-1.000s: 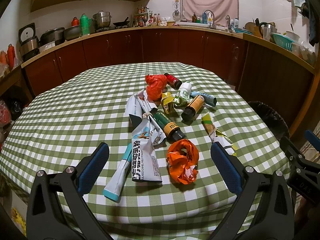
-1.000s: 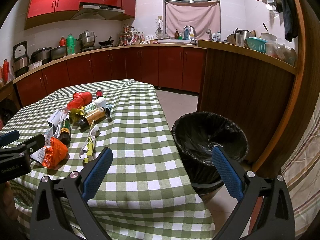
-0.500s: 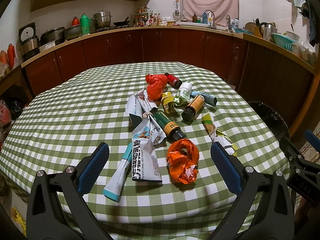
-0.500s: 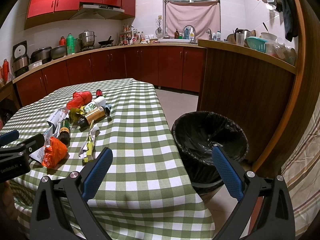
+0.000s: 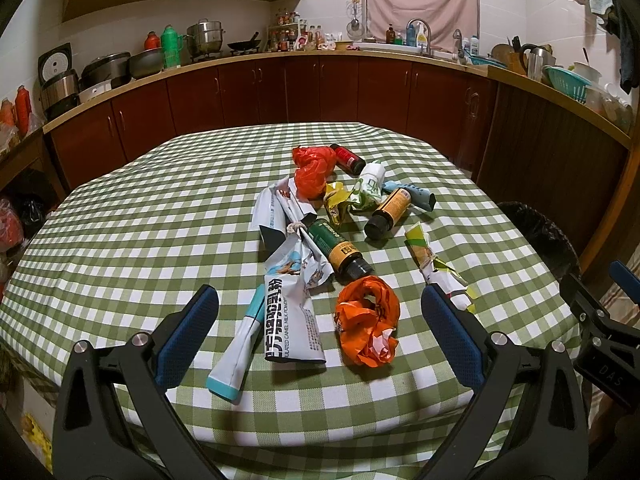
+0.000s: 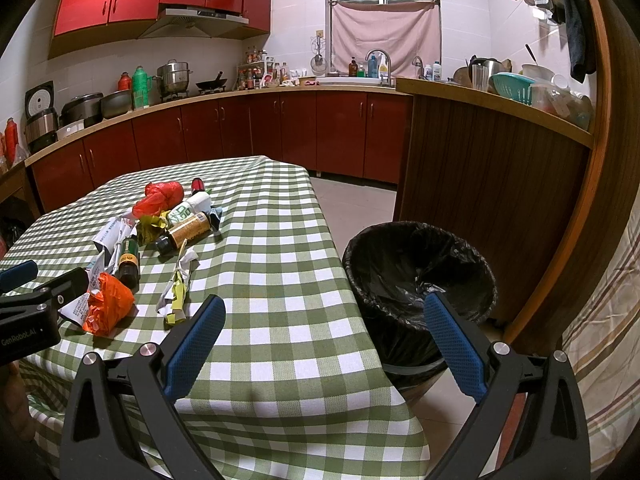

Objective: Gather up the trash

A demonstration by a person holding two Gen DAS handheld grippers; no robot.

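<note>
L wrist view: left gripper (image 5: 320,322) fills the bottom of the frame, jaws spread wide, nothing held, above the near edge of the bench (image 5: 120,240), which has a green-check cloth. Between the blue pads (image 5: 188,328), lower centre, lie a white pouch (image 5: 290,316) w/ a teal-ended tube (image 5: 236,356) touching its left side, and an orange bag (image 5: 368,320) just right of it. Behind these, mid-frame: a green bottle (image 5: 338,246), a yellow-white wrapper (image 5: 432,260) to the right, then a brown bottle (image 5: 390,212), a red bag (image 5: 314,170) and a red bottle (image 5: 348,158) farthest back.

R wrist view: right gripper (image 6: 320,338) at the bottom, jaws also wide apart and empty, over the bench corner. A bin (image 6: 420,276) w/ black liner stands on the floor just beside the bench, centre right. The trash pile sits at centre left of the frame.
</note>
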